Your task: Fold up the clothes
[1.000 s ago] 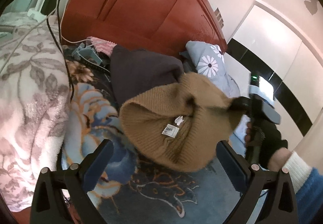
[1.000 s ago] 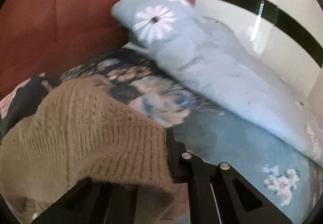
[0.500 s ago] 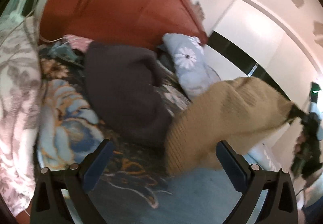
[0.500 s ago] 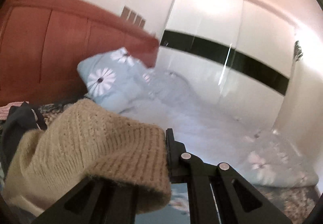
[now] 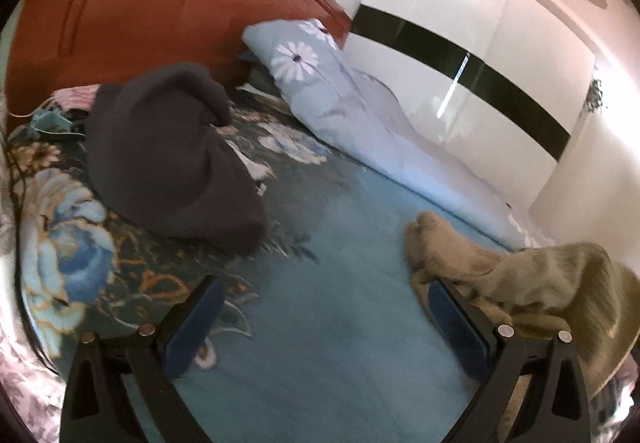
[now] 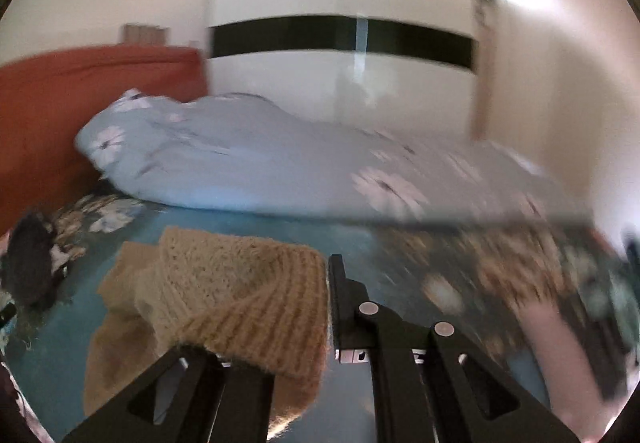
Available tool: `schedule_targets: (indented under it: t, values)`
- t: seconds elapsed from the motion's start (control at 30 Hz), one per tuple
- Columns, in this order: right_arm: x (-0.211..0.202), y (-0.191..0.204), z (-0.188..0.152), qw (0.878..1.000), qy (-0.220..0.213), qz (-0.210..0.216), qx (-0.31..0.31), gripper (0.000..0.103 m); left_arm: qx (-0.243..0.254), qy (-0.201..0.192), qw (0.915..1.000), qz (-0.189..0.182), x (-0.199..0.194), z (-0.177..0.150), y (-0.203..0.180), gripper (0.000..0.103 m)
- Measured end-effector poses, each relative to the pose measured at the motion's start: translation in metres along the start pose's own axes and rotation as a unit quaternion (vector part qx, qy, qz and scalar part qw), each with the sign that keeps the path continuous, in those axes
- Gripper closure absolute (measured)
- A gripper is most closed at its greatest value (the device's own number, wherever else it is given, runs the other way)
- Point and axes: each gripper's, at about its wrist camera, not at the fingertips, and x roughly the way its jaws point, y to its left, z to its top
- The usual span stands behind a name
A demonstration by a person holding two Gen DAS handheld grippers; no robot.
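A tan knit sweater (image 6: pixel 240 283) hangs bunched from my right gripper (image 6: pixel 318 283), which is shut on its ribbed edge; the knit hides the left finger. Its lower part rests on the teal floral blanket (image 6: pixel 360 243). In the left wrist view the same tan sweater (image 5: pixel 500 275) lies crumpled at the right, just beyond the right finger. My left gripper (image 5: pixel 328 315) is open over the teal blanket (image 5: pixel 320 343) with nothing between its blue pads (image 5: pixel 200 319). A dark grey garment (image 5: pixel 168 163) lies heaped toward the headboard.
A pale blue duvet with daisies (image 5: pixel 360 123) runs along the far side of the bed. A red-brown headboard (image 5: pixel 160 3) stands behind it. A white wardrobe with a black stripe (image 5: pixel 480 43) fills the wall beyond. A pink floral blanket (image 5: pixel 12 363) is at the left edge.
My right gripper has carried the tan sweater off the dark garment, rightward and down onto the teal blanket. The left gripper has swung right and stayed open.
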Motion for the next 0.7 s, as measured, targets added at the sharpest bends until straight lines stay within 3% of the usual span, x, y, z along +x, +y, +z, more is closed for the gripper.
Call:
schedule_targets:
  t: [0.07, 0.23, 0.33, 0.4, 0.47, 0.53, 0.57, 0.6, 0.7]
  values:
    - [-0.007, -0.038, -0.025, 0.999, 0.026, -0.011, 0.045, 0.097, 0.007, 0.009, 0.9999, -0.008, 0.004, -0.004, -0.010, 0.000]
    - [-0.005, -0.083, -0.090, 0.991, 0.082, -0.050, 0.098, 0.097, 0.005, 0.033, 0.9982, -0.051, 0.014, -0.026, -0.038, 0.000]
    - [-0.005, -0.098, -0.117, 0.986, 0.092, -0.037, 0.130, 0.097, -0.025, 0.050, 0.9936, -0.098, 0.022, -0.047, -0.052, 0.000]
    - [-0.004, -0.104, -0.132, 0.984, 0.098, -0.029, 0.147, 0.097, -0.010, 0.076, 0.9906, -0.113, 0.030, -0.061, -0.068, 0.000]
    - [-0.006, -0.103, -0.138, 0.984, 0.103, -0.022, 0.144, 0.089, 0.028, 0.083, 0.9899, -0.111, 0.031, -0.067, -0.085, 0.000]
    - [-0.016, -0.101, -0.141, 0.987, 0.097, -0.029, 0.123, 0.055, 0.048, 0.088, 0.9878, -0.119, 0.031, -0.070, -0.097, 0.000]
    - [-0.023, -0.100, -0.142, 0.989, 0.092, -0.033, 0.112, 0.048, 0.047, 0.093, 0.9864, -0.127, 0.032, -0.071, -0.101, 0.000]
    - [-0.031, -0.099, -0.144, 0.990, 0.085, -0.035, 0.105, 0.043, 0.045, 0.098, 0.9850, -0.135, 0.033, -0.071, -0.104, 0.000]
    - [-0.048, -0.093, -0.138, 0.994, 0.068, -0.013, 0.087, 0.042, 0.015, 0.132, 0.9776, -0.164, 0.041, -0.076, -0.111, 0.000]
